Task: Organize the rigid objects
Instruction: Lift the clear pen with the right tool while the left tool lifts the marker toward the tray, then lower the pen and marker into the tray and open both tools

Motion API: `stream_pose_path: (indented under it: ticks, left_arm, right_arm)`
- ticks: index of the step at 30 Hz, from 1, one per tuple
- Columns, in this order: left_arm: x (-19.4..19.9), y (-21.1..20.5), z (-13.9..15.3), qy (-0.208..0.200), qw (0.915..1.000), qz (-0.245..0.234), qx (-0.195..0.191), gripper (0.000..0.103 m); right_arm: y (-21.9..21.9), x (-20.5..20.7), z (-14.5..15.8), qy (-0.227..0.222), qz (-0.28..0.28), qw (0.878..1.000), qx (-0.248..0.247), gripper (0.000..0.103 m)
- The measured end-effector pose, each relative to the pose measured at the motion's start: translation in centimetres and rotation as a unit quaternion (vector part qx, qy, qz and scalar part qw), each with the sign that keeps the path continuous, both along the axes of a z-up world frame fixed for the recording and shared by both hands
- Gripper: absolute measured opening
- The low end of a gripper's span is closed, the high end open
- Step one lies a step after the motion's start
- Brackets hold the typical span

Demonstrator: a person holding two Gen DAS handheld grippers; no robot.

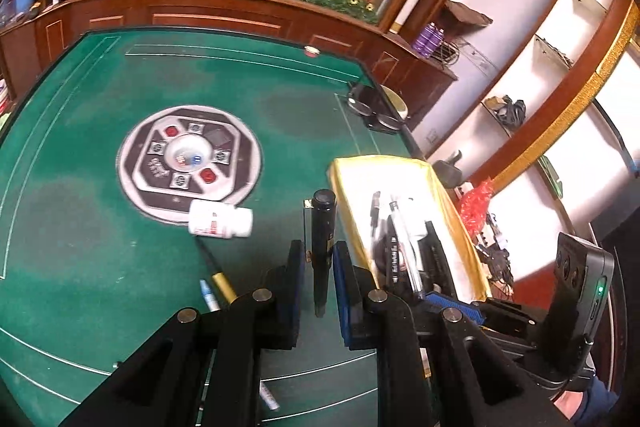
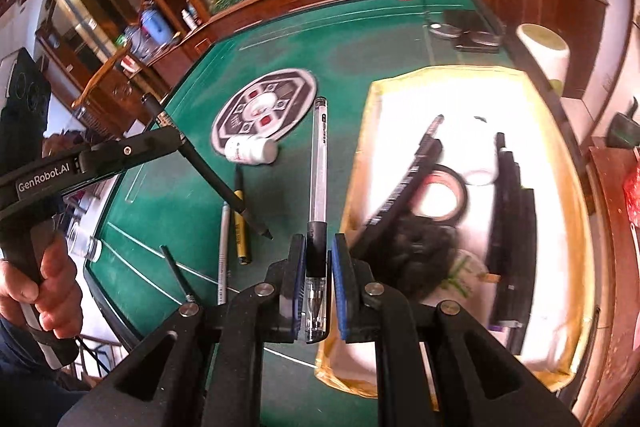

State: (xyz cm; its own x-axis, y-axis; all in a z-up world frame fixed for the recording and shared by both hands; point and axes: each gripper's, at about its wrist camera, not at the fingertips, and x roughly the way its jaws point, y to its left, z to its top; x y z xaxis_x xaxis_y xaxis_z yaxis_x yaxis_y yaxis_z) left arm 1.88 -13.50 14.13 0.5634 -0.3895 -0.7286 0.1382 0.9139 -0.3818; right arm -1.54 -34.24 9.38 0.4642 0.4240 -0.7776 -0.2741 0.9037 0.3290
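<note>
Both grippers carry pens toward the yellow-rimmed box (image 2: 472, 83) on the green table (image 1: 100, 267). The left gripper (image 1: 319, 267) is clamped on a black pen (image 1: 322, 251), just left of the box; the right gripper (image 2: 319, 267) pinches a clear pen (image 2: 318, 187) at the box's near-left edge. More pens (image 2: 240, 219) and a white bottle (image 2: 251, 149) wait left of the box, likely next.

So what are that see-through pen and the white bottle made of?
The clear pen looks like glossy transparent plastic: the table shows through its barrel. The white bottle looks like opaque, slightly shiny plastic, though blur leaves that uncertain.
</note>
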Motion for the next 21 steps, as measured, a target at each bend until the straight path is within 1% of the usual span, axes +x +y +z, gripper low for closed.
stream_pose_path:
  ticks: [5, 12, 15, 17, 21]
  left_arm:
    - [0.3, -2.5, 0.4, 0.005, 0.9994, -0.033, -0.005, 0.014]
    - [-0.4, -5.7, 3.4, -0.006, 0.9961, -0.085, -0.022, 0.014]
    - [-0.7, -7.2, 4.3, 0.001, 0.9929, -0.114, -0.035, 0.014]
    - [-0.8, -8.4, 4.4, 0.009, 0.9907, -0.13, -0.04, 0.014]
    - [-0.4, -10.7, 3.1, 0.04, 0.9863, -0.156, -0.038, 0.014]
  right_arm:
    - [-2.7, -0.2, 0.2, 0.0, -0.031, 0.999, 0.008, 0.012]
    - [-6.5, -1.4, 0.6, -0.004, -0.073, 0.997, 0.019, 0.012]
    - [-7.9, -1.8, 0.5, -0.003, -0.088, 0.996, 0.019, 0.012]
    - [-8.4, -1.8, 0.2, 0.003, -0.093, 0.996, 0.017, 0.012]
    - [-9.0, -1.9, -0.8, 0.014, -0.098, 0.995, 0.009, 0.012]
